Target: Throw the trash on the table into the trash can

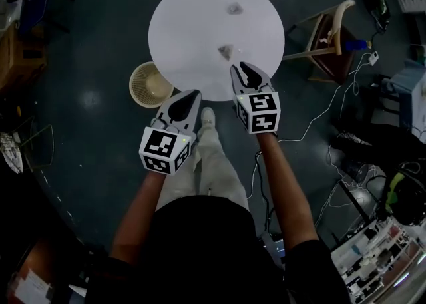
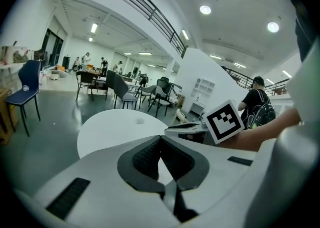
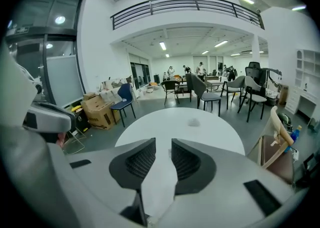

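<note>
Right claw [image 1: 243, 70], jaws apart and empty, hovered near crumpled trash [image 1: 226, 50] on the worktop [image 1: 193, 23]; left claw [image 1: 193, 95] was closed, empty. Approach seemed underway; next, straddle and pinch it for the trash can [image 1: 150, 84].

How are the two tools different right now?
The left tool has its jaws together; the right tool has them apart, with nothing between. The left tool hangs over the floor by the trash can; the right tool reaches the table edge. Both hold nothing.
</note>
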Available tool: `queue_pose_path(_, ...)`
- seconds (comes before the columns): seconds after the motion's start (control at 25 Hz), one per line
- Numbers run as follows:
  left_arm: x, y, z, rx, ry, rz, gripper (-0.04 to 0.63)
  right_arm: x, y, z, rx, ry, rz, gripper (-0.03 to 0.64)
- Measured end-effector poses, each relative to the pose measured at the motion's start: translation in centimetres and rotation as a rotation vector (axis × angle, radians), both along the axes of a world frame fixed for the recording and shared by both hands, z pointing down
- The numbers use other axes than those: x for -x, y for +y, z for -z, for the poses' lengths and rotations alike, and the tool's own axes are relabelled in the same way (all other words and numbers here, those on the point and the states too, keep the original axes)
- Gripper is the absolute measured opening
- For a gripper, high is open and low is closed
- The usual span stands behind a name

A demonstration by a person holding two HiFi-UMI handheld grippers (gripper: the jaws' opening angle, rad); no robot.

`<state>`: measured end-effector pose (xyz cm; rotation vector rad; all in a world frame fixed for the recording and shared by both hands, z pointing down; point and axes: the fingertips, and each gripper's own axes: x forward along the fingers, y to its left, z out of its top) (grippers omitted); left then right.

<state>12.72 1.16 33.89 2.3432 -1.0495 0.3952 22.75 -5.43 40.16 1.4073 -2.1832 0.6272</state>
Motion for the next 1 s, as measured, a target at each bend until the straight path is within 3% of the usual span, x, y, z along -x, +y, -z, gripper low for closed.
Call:
queue_pose_path(0.04, 0.1, -0.4, -0.7, 0.008, 0.001, 0.011, 0.008, 0.1, -0.4, -0.8, 0.010, -0.003, 0.007, 0.100)
queue_pose_path(0.44, 1.0, -2.2, -8.0, 0.079, -0.021, 0.075, 0.008, 0.0, -4.8, -9.0, 0.080, 0.017, 0.019, 0.156)
queue_pose_path(0.76, 0.5, -3.4, -11.1, 0.107, -0.033, 0.087, 0.008, -0.1, -6.5, -13.4, 0.108, 0.061, 0.012, 0.153)
queue_pose_path(1.0, 0.3, -3.0, -12.3, 0.143, -0.034, 0.107, 0.008, -0.6, -7.0, -14.6, 0.126, 0.076, 0.005, 0.098)
